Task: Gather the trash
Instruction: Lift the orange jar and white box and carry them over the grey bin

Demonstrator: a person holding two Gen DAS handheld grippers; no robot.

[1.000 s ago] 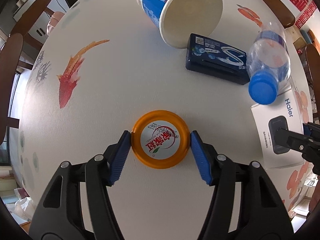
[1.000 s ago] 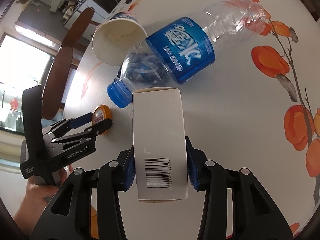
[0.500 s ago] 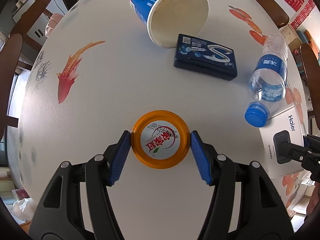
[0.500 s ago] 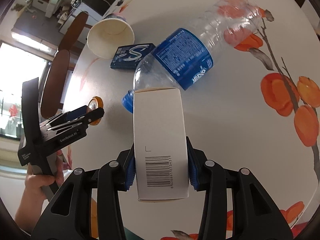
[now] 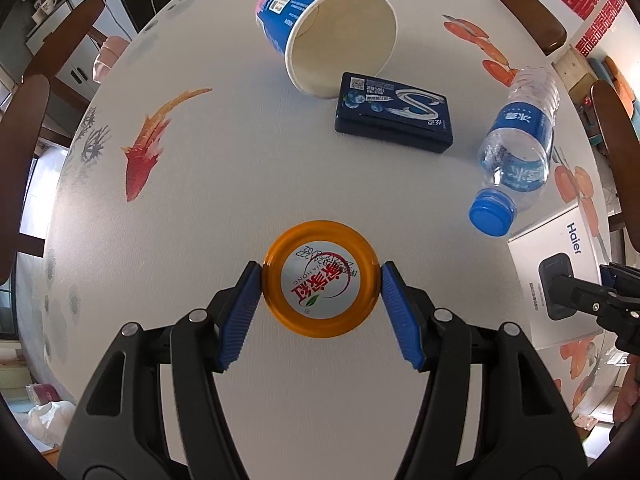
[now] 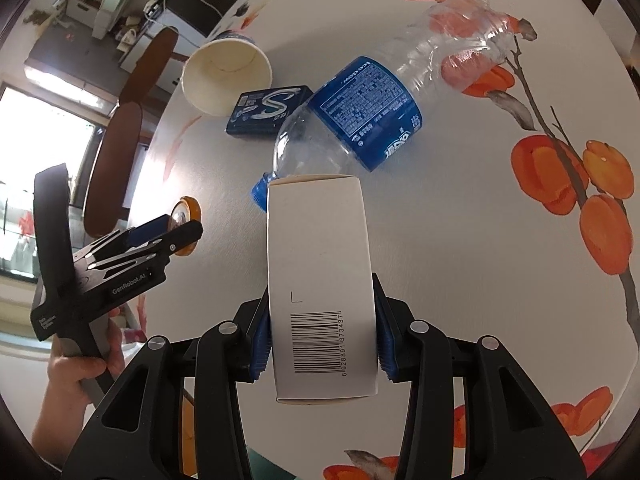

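While the left claw (image 5: pixel 321 289) clamps the orange can (image 5: pixel 320 278) and the right claw (image 6: pixel 320 336) clamps the white box (image 6: pixel 320 280), the plastic bottle (image 6: pixel 360 120) lies on the surface (image 5: pixel 240 140) just beyond the box, nearer the right hand.

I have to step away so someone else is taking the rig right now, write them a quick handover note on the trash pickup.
Left tool: closed on the orange-rimmed container, held above the table.
Right tool: closed on the white box, also held up.
On the table: paper cup on its side, dark blue gum pack beside its mouth, plastic bottle lying down, cap on.
Done: two items picked up.
Left: bin both, no bin in view, then collect cup, pack and bottle.
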